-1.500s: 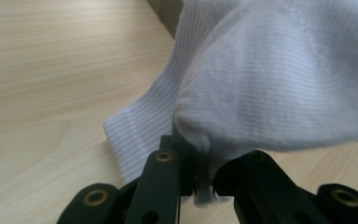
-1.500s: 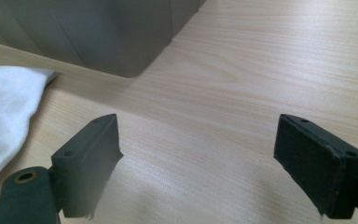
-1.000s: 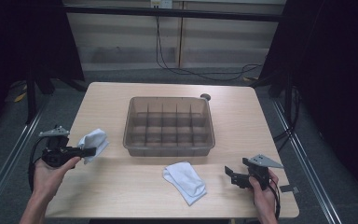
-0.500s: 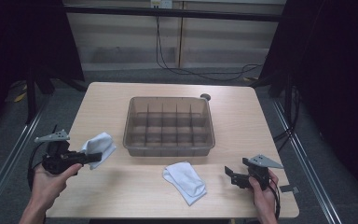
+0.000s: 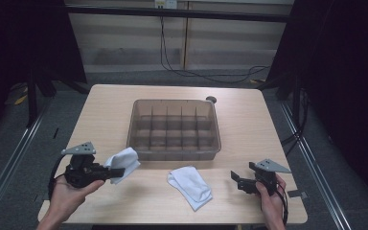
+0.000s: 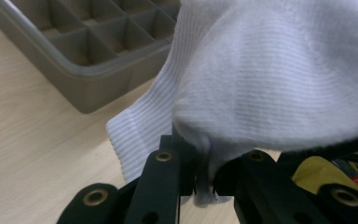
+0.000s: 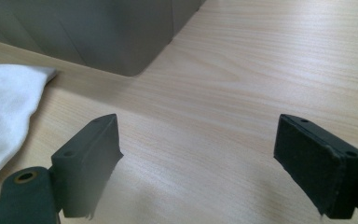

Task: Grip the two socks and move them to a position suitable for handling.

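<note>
High camera sits above my side, facing forward and down across the pale wooden table [image 5: 249, 110]. My left gripper's camera looks close along its jaws toward the translucent grey divided plastic bin [image 6: 70, 56]. My right gripper's camera, low and close, shares that bin's near corner.

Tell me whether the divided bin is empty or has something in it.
Empty: the divided bin shows bare compartments in the high view, one white sock lies on the table, the other hangs in the left tool.
</note>
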Demonstrator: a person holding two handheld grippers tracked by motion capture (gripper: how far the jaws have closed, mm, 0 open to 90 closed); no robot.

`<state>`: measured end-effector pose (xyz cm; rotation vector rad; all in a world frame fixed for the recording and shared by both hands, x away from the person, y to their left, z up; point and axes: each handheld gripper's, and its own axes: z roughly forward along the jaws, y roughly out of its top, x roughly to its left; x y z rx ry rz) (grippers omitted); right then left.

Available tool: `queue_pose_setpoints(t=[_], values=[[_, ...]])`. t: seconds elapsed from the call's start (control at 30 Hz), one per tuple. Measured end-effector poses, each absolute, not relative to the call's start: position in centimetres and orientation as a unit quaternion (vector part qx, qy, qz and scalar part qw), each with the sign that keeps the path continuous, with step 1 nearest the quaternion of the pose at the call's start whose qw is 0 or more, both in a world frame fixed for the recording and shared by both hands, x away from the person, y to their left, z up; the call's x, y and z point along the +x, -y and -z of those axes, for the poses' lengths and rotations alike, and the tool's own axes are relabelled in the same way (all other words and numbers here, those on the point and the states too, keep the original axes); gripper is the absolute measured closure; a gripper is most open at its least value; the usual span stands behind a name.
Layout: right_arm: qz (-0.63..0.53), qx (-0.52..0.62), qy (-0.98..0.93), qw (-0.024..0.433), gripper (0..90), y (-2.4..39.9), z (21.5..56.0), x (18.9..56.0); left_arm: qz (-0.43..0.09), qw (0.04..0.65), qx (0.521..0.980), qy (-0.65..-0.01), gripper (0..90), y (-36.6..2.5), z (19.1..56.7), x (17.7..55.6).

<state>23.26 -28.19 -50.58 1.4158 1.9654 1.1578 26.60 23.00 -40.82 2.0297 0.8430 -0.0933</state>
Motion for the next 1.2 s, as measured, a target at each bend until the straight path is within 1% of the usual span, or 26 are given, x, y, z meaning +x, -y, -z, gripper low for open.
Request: queue_pose_setpoints(t=[0.17, 0.3, 0.63, 0.9, 0.97, 1.07, 1.2], values=[[-0.419, 0.511, -0.716, 0.225, 13.7, 28.1, 50.6, 23.3, 0.067, 0.448, 0.826, -0.335, 82.6, -21.9, 42.3, 27.0], [-0.418, 0.511, -0.716, 0.225, 13.7, 28.1, 50.6, 23.3, 0.074, 0.437, 0.834, -0.329, 82.6, -20.8, 43.3, 27.0], [-0.416, 0.513, -0.716, 0.226, 13.7, 28.1, 50.6, 23.3, 0.07, 0.406, 0.849, -0.33, 82.1, -18.2, 46.0, 27.3], [-0.414, 0.512, -0.718, 0.225, 13.7, 28.1, 50.6, 23.4, 0.074, 0.38, 0.864, -0.323, 81.1, -17.5, 47.8, 27.6], [-0.413, 0.513, -0.718, 0.223, 13.7, 28.1, 50.6, 23.4, 0.067, 0.375, 0.867, -0.322, 78.4, -17.2, 48.3, 27.5], [-0.412, 0.515, -0.718, 0.222, 13.7, 28.1, 50.6, 23.4, 0.074, 0.373, 0.867, -0.322, 73.7, -17.1, 48.5, 27.6], [-0.411, 0.516, -0.719, 0.218, 13.7, 28.1, 50.6, 23.5, 0.075, 0.382, 0.861, -0.328, 57.4, -17.2, 48.2, 27.6]])
